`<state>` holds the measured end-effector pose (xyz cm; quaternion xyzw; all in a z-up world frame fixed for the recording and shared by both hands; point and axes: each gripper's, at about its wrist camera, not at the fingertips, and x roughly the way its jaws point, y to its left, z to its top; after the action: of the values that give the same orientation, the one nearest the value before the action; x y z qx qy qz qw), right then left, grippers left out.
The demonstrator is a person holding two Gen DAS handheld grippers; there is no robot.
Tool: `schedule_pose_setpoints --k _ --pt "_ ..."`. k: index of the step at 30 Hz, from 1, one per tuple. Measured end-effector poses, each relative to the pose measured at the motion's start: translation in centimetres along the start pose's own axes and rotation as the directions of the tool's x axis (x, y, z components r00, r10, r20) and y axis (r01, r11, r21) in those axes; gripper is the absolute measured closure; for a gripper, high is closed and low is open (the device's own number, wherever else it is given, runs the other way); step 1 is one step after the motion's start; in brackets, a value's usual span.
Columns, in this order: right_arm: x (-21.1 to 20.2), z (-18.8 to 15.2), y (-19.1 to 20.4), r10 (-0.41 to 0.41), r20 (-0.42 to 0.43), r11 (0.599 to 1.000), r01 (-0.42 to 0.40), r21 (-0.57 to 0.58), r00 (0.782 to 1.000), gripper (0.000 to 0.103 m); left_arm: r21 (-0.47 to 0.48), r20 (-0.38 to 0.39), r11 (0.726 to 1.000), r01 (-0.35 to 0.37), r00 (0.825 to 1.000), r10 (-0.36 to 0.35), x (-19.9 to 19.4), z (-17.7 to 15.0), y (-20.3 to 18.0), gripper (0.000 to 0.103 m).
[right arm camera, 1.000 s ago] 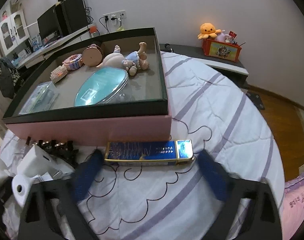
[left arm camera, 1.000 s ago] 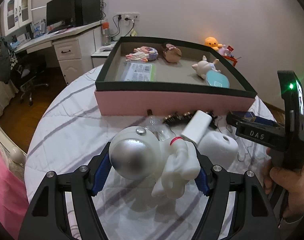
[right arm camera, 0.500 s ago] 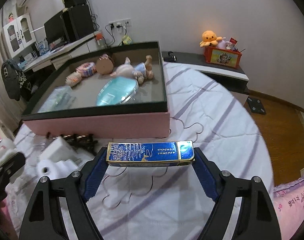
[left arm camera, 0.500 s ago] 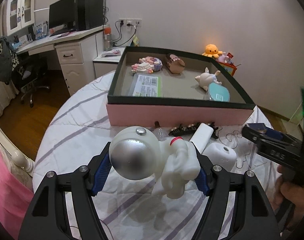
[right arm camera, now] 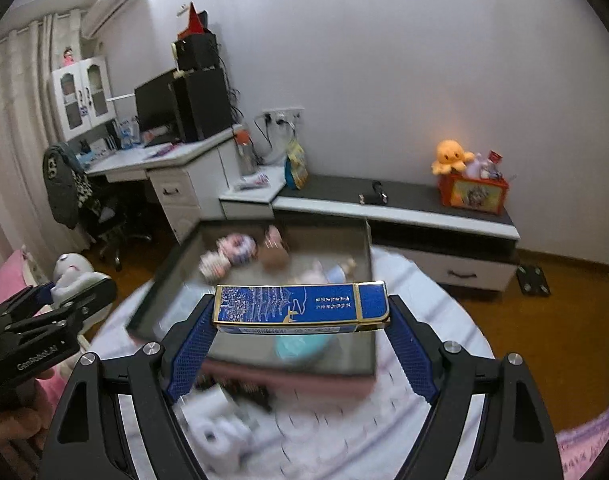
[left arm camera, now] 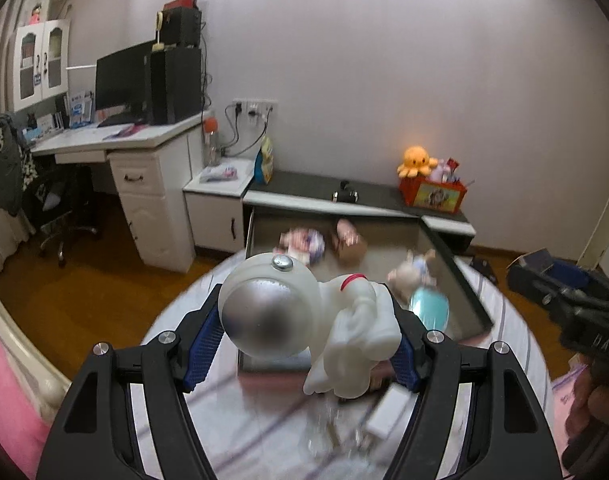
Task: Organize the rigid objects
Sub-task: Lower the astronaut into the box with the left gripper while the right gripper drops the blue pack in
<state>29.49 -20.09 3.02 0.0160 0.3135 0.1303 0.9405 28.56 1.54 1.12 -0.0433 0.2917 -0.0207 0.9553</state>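
Your left gripper point(left arm camera: 304, 344) is clamped on the white astronaut figure point(left arm camera: 304, 316): its silver visor presses the left blue pad and its body the right pad, so it fills the gap crosswise, clear of the table point(left arm camera: 232, 432). Your right gripper point(right arm camera: 300, 344) has the blue and gold box point(right arm camera: 300, 306) held lengthwise, each end against a blue pad, lying level between the fingers. Both items hang on the near side of the pink tray point(right arm camera: 356, 390), which sits on the striped cloth with small toys and a teal case inside. A white roll point(right arm camera: 214, 436) lies on the cloth below the right gripper.

Compared with a second ago, both grippers are higher: the tray looks smaller and lower in each view, more of the far wall and desk point(left arm camera: 136, 148) shows, and the box, then resting on the cloth beside the tray, is now off it. The jaw gaps are unchanged.
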Motion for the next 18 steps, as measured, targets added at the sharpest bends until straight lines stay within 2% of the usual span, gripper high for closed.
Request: schedule_pose_setpoints --k 7,14,18 --pt "5.7 2.6 0.6 0.013 -0.035 1.000 -0.012 0.007 0.999 0.020 0.012 -0.018 1.000 0.015 1.000 -0.015 4.8 3.5 -0.6 0.031" --pt "10.8 2.1 -0.4 -0.009 -0.123 1.000 0.008 -0.006 0.992 0.020 -0.006 -0.122 0.999 0.041 0.992 -0.042 11.5 3.5 -1.3 0.031" --pt "13.3 1.2 -0.6 -0.032 -0.175 0.999 0.028 -0.025 0.984 0.020 -0.022 -0.195 0.998 0.060 0.979 -0.063 15.0 2.8 -1.7 0.031"
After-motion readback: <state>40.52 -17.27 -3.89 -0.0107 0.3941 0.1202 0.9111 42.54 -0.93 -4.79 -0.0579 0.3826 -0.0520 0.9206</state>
